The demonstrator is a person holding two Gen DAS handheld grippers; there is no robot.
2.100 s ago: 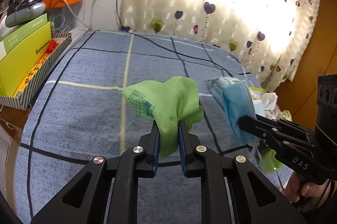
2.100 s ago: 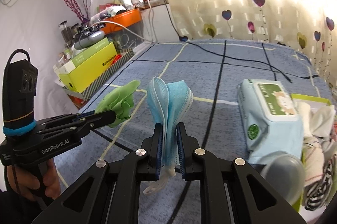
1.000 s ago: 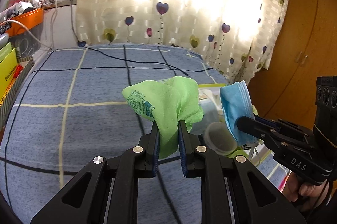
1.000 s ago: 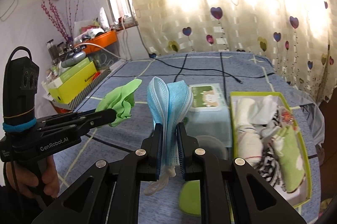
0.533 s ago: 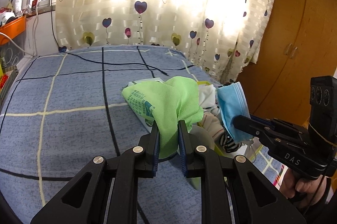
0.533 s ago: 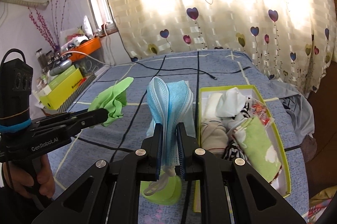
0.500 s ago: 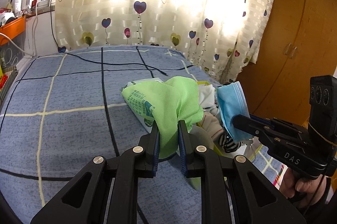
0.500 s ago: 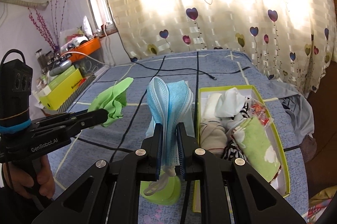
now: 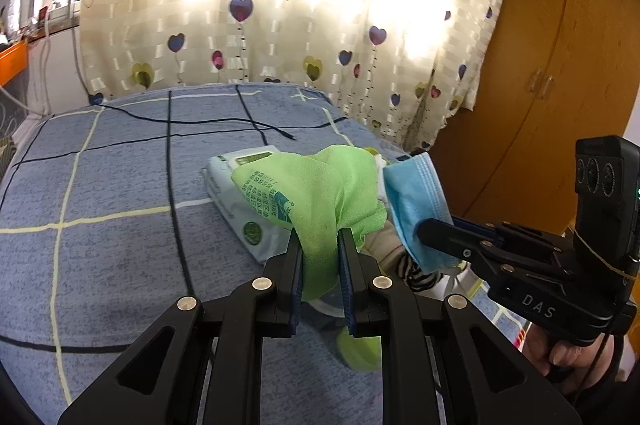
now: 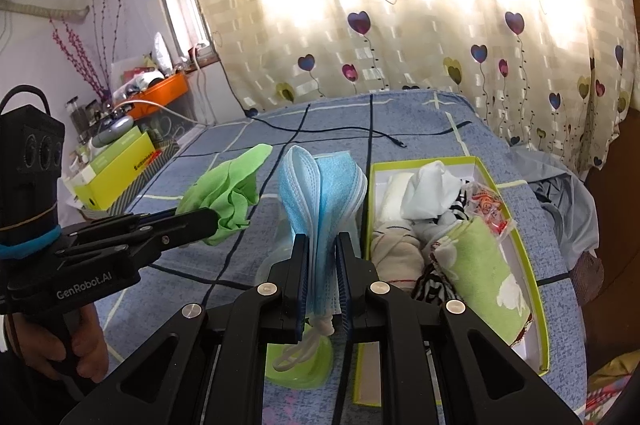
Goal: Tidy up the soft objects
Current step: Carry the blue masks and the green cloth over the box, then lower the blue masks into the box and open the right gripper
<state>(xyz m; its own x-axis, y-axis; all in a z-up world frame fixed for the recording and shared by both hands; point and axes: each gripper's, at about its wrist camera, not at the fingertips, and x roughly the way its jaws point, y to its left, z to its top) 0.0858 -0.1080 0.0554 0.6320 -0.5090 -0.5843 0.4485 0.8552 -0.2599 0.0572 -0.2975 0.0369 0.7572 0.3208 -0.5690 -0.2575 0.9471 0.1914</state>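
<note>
Blue checked bed (image 10: 420,121), heart curtain behind. Left tool (image 9: 320,253) clamped on green cloth (image 9: 320,193), right tool (image 10: 322,257) clamped on blue face mask (image 10: 320,185), both above bed beside green-rimmed box (image 10: 528,257) of soft items.

I see crumpled green cloth (image 9: 320,201) pinched upright, folded blue masks (image 10: 320,201) likewise, both above bed near green-rimmed box (image 10: 532,265) w/ socks.

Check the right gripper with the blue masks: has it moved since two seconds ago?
Yes. The right gripper, shut on the blue masks, has swung rightward: the green-rimmed box, formerly at the view's right edge, now lies just right of its fingers.
</note>
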